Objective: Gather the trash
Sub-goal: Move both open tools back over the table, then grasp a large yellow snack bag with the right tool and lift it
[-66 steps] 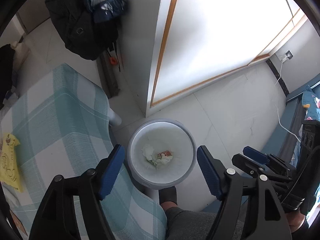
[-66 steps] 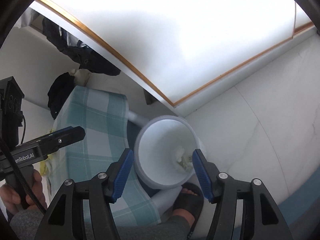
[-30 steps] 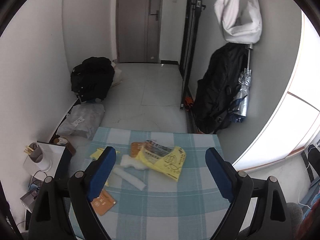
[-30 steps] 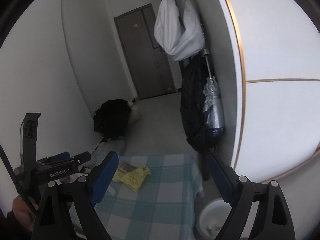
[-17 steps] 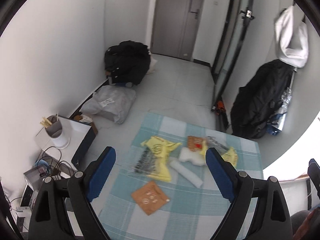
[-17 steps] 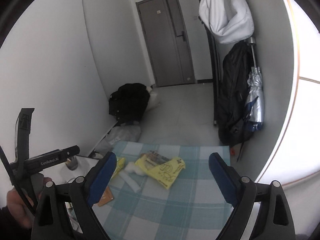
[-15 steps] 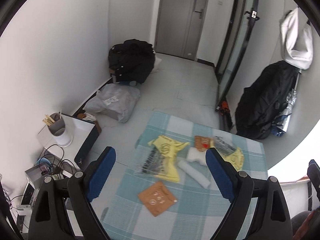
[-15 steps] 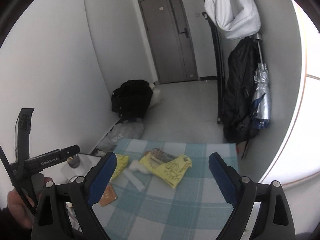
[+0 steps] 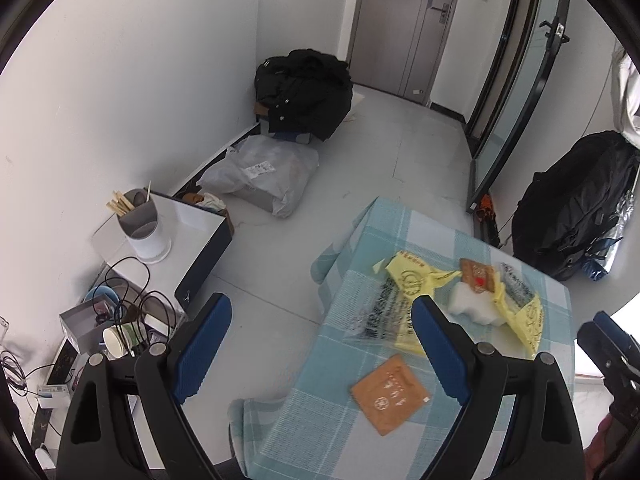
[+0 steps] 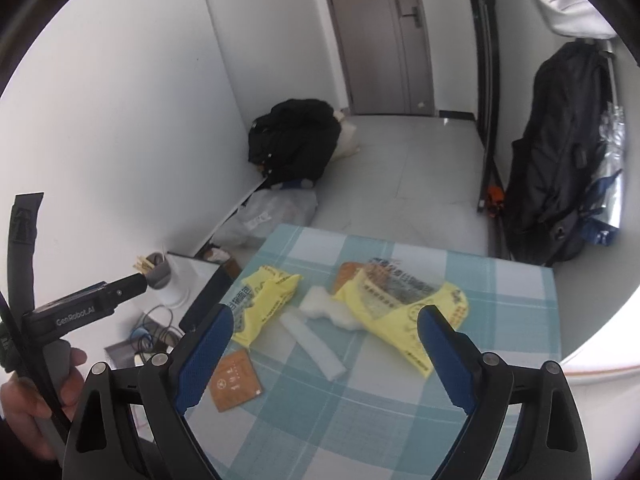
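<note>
Tongs: I am holding both the left gripper (image 9: 320, 340) and right gripper (image 10: 324, 350) spread apart, empty, above the checked tablecloth (image 10: 508, 292).
Trash: yellow wrappers (image 10: 404, 320), white foam (image 10: 318, 304) and an orange packet (image 10: 236, 380) are lying mid-table.
Approach: I am planning to lower onto one piece only, pinching a raised edge.
Risk: I am expecting flat packets to slip.

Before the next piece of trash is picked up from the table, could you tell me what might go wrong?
The yellow wrapper overlaps the white foam, so one grasp may drag both. The flat orange packet lies flush on the checked cloth; the right tool might pinch the cloth instead.
</note>
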A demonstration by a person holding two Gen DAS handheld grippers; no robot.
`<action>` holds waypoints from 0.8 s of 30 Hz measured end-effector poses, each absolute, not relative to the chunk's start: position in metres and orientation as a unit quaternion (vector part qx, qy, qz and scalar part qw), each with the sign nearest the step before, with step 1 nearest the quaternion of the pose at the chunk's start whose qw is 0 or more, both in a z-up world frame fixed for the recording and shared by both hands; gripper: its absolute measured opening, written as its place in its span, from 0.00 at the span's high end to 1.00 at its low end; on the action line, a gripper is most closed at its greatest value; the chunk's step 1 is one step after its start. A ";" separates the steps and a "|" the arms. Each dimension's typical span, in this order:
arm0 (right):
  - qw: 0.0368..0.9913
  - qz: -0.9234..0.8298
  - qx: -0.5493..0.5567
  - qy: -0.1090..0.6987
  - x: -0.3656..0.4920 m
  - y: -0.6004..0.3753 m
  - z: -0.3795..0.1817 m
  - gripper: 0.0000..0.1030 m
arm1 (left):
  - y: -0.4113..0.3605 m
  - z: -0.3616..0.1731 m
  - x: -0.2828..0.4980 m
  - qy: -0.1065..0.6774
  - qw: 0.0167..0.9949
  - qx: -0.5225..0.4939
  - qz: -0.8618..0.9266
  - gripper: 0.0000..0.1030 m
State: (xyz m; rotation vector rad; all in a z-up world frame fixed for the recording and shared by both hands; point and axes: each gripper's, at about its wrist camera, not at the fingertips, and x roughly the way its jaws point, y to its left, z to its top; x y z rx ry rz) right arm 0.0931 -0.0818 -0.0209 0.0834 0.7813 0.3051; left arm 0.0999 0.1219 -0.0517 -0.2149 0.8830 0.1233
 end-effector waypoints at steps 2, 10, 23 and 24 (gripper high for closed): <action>0.903 0.161 0.035 0.397 0.105 -0.071 -0.028 0.09 | 0.128 -0.055 0.098 0.427 0.896 -0.105 0.065 0.13; 0.854 0.222 0.047 0.469 0.150 -0.033 -0.057 0.09 | 0.155 -0.068 0.102 0.442 0.887 -0.115 0.067 0.13; 0.810 0.224 -0.008 0.541 0.193 0.033 -0.108 0.30 | 0.185 -0.082 0.106 0.473 0.862 -0.167 0.071 0.13; 0.808 0.223 -0.011 0.546 0.195 0.035 -0.111 0.31 | 0.186 -0.082 0.107 0.474 0.861 -0.169 0.069 0.13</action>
